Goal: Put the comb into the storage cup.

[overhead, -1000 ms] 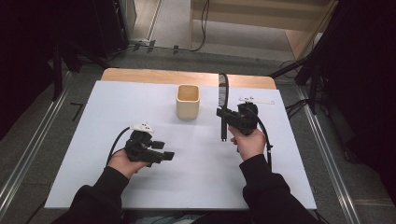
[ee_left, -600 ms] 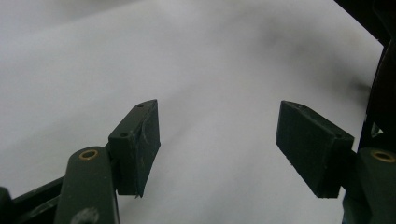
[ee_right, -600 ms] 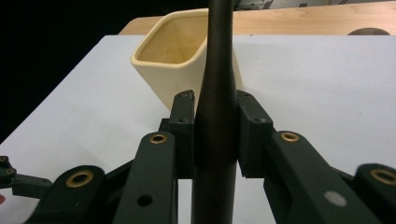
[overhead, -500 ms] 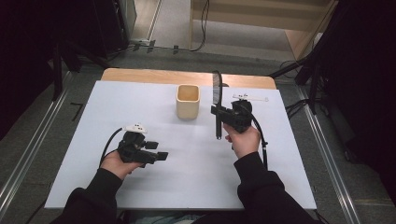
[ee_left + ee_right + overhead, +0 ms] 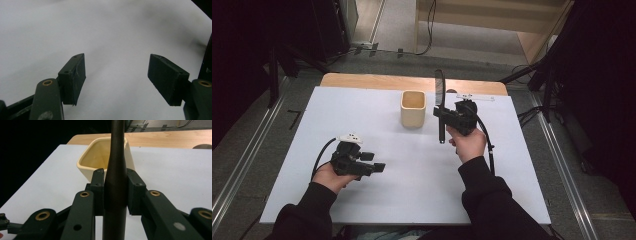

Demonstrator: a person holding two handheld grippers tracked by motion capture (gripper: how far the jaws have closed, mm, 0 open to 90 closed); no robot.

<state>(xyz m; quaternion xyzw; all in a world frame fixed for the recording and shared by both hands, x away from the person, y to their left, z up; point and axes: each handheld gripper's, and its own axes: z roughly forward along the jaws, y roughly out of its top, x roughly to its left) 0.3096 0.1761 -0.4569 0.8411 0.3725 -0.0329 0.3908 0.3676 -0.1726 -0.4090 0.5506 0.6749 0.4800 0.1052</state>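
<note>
The dark utensil (image 5: 115,170), clamped in the right gripper (image 5: 115,195), runs off frame.

This looks like a lab or recording room rather than a home. A plain white surface (image 5: 377,200) sits on a wooden top, metal rails (image 5: 242,165) run along the grey floor on both sides, and loose cables (image 5: 430,30) trail behind (the surroundings are draped in black).

Cup (image 5: 413,108) on table (image 5: 377,195), left of utensil (image 5: 440,107).
</note>
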